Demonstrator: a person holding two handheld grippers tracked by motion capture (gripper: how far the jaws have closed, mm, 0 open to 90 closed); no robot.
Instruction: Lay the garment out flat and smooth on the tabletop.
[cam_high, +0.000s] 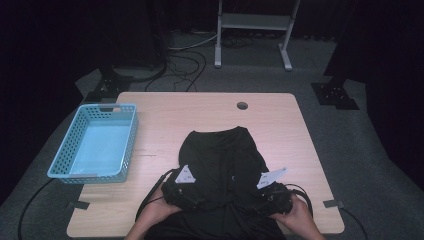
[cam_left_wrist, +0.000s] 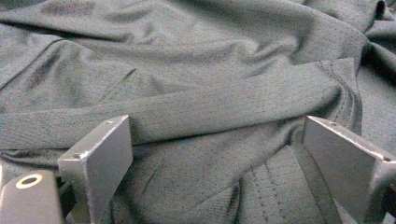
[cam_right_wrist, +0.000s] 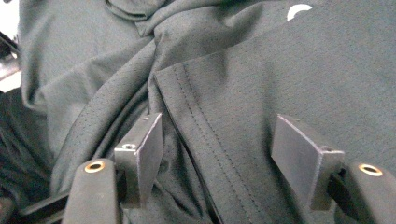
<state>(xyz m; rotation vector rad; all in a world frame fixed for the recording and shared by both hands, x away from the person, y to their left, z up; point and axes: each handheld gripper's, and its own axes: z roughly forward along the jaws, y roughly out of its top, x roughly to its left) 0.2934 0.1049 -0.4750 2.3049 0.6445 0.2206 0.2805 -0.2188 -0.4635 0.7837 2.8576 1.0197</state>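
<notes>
Black shirt (cam_high: 220, 160) near hem cut off by bottom edge, forearms cropped, room beyond table dark

right tongs (cam_right_wrist: 217, 154): jaws apart | over black shirt (cam_right_wrist: 280, 70), stitched hem (cam_right_wrist: 196, 112) between

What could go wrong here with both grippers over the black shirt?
The shirt lies bunched in folds, so the open right gripper, straddling a stitched hem, may pinch several layers. The open left gripper might do likewise. Part of the shirt hangs over the table edge and could slide off.
</notes>
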